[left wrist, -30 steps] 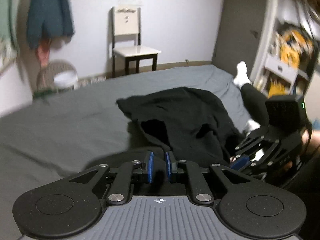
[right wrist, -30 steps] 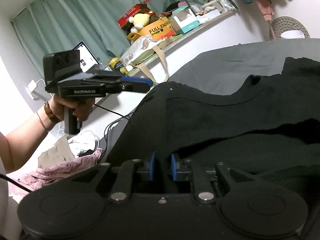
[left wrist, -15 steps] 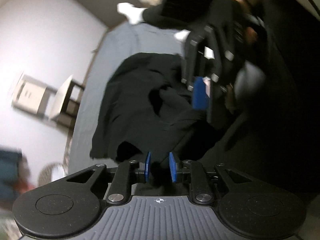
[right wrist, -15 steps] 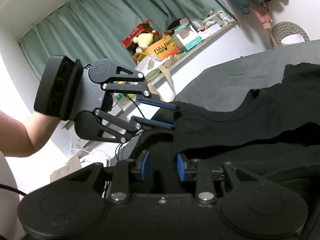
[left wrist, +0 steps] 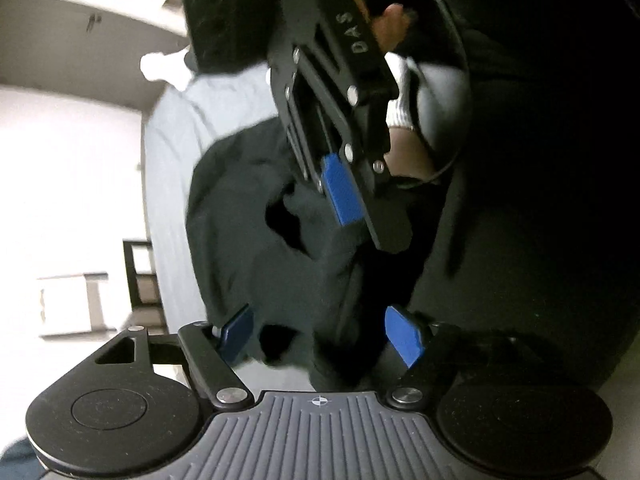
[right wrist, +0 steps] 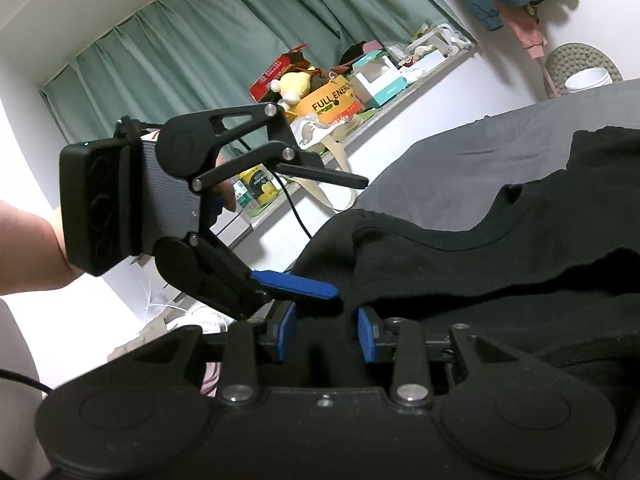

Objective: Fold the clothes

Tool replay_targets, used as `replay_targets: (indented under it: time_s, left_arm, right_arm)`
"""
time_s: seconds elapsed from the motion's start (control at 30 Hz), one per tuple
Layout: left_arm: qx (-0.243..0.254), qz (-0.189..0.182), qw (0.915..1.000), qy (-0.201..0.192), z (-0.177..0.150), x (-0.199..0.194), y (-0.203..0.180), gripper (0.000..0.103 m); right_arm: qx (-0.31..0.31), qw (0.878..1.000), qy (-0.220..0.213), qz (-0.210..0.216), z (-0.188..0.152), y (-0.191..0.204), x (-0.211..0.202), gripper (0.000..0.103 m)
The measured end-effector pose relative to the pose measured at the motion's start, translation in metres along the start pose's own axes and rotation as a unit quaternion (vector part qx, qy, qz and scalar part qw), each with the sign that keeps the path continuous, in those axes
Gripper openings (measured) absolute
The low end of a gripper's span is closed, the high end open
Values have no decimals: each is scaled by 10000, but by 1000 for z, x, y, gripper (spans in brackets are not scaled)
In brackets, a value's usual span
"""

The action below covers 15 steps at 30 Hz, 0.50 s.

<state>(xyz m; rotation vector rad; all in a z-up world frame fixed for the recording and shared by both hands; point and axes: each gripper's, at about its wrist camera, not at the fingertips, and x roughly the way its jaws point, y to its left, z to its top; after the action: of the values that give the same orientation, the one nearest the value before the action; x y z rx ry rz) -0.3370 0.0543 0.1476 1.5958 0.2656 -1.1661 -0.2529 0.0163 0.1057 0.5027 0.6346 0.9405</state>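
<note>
On my left wrist camera the left gripper [left wrist: 320,332] is spread wide, a fold of the black garment [left wrist: 248,216] bunched between its blue pads [left wrist: 402,336] without being pinched. Past it, toward twelve o'clock, my right gripper [left wrist: 344,196] points down into the same cloth. On the right wrist view that right gripper [right wrist: 326,334] stands partly parted with dark fabric filling the gap, not clamped. At ten o'clock the left gripper [right wrist: 316,236] gapes sideways, its lower finger at the garment's edge. The black garment [right wrist: 500,256] lies rumpled on the grey bed [right wrist: 460,160]; green curtains [right wrist: 200,56] hang beyond.
</note>
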Motion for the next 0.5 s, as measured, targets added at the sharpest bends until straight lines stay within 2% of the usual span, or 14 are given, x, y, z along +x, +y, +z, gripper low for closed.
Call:
replay_targets:
  time_s: [0.13,0.3,0.37,0.4,0.5]
  left_arm:
    - [482,44,9988,-51,6,2,-4,73]
    - [934,-106,9955,87,10,11,-8,73]
    - [914,-132,9957,84,9,12,-8,67]
    - [904,-145,9958,83,9,13,-8,60]
    - [868,-169,9960,97,8,16,-7,50]
  right_arm:
    - [6,10000,-8,27,0,-1,0,35]
    - [-6,10000,-14,46,-1,-1,0,38]
    - [-11,10000,-17,61,-1,-1,0,39]
    - [-17,10000,-17,67,-1,-1,1,40]
    - [-56,9999,7,99,-1,0,1,42]
